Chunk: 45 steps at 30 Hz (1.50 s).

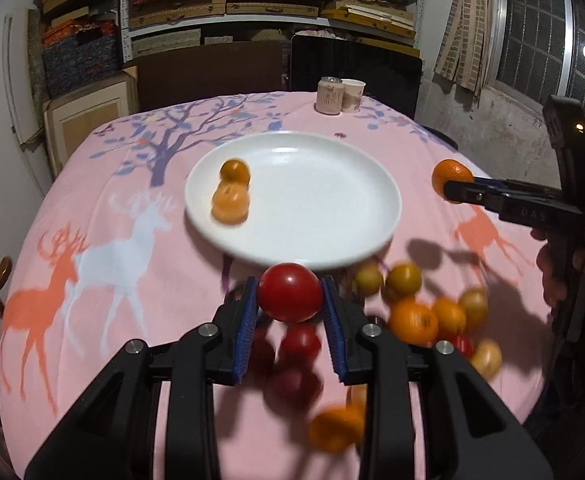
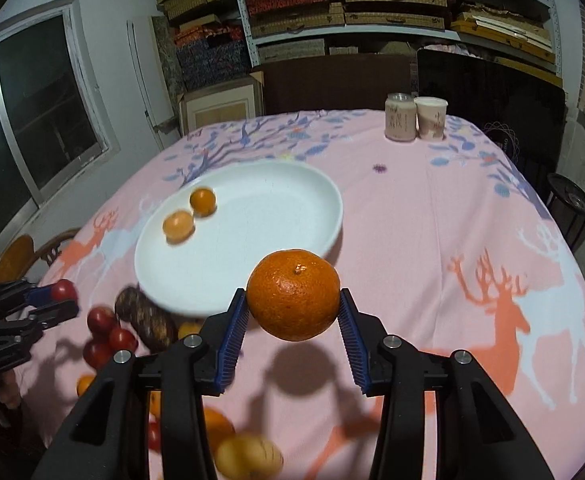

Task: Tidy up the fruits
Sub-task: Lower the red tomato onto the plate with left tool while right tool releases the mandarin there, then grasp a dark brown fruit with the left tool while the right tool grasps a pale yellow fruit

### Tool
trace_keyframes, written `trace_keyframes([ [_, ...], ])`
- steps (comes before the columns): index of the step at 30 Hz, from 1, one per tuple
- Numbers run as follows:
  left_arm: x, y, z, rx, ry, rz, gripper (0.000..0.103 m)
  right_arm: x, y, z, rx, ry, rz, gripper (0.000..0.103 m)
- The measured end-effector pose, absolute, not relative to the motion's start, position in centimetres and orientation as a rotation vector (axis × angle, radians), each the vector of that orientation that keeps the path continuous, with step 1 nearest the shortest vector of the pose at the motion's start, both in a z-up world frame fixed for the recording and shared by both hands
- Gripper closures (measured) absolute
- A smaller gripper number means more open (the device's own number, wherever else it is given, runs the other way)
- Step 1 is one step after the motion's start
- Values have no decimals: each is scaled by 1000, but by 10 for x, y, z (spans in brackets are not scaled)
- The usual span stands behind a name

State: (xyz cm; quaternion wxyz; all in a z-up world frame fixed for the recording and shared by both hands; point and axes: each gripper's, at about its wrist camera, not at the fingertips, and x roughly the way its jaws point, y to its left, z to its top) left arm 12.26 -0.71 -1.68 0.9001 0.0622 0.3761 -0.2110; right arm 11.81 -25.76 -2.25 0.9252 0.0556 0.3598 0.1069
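Above the pile I've got both loaded: left gripper [image 1: 289, 300] pinching a tomato [image 1: 289, 297], right gripper [image 2: 293, 306] clamped on an orange [image 2: 293, 294] (plate [image 1: 332, 216] holds 2 already), both lifted clear for carrying.

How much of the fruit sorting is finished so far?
Just begun: two small oranges lie on the white plate. The left gripper holds a red tomato, the right gripper an orange. The fruit pile still waits.

Faint "DAS" is embossed on the right gripper [image 1: 458, 190].
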Motion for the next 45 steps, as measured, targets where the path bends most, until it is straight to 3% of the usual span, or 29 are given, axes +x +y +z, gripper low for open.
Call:
trace_keyframes([
  [6, 220, -54, -21, 141, 824, -437, 72, 188, -254, -5, 102, 698, 211, 57],
  [14, 305, -81, -57, 156, 982, -371, 72, 270, -223, -26, 69, 764, 242, 56],
  [15, 309, -79, -58, 143, 993, -363, 70, 278, -219, -30, 65, 779, 255, 56],
  [17, 311, -73, -54, 109, 986, -356, 53, 281, -211, -32, 49, 785, 258, 53],
  [21, 292, -59, -35, 91, 908, -358, 37, 260, -215, -14, 61, 707, 259, 45],
  [29, 187, -25, -11, 102, 834, -434, 33, 168, -245, 14, 70, 666, 228, 38],
  [36, 67, -5, -34, 196, 843, -503, 33, 76, -262, -24, 117, 729, 232, 36],
  [45, -7, -17, -70, 271, 859, -538, 34, -8, -238, -61, 56, 774, 319, 37],
])
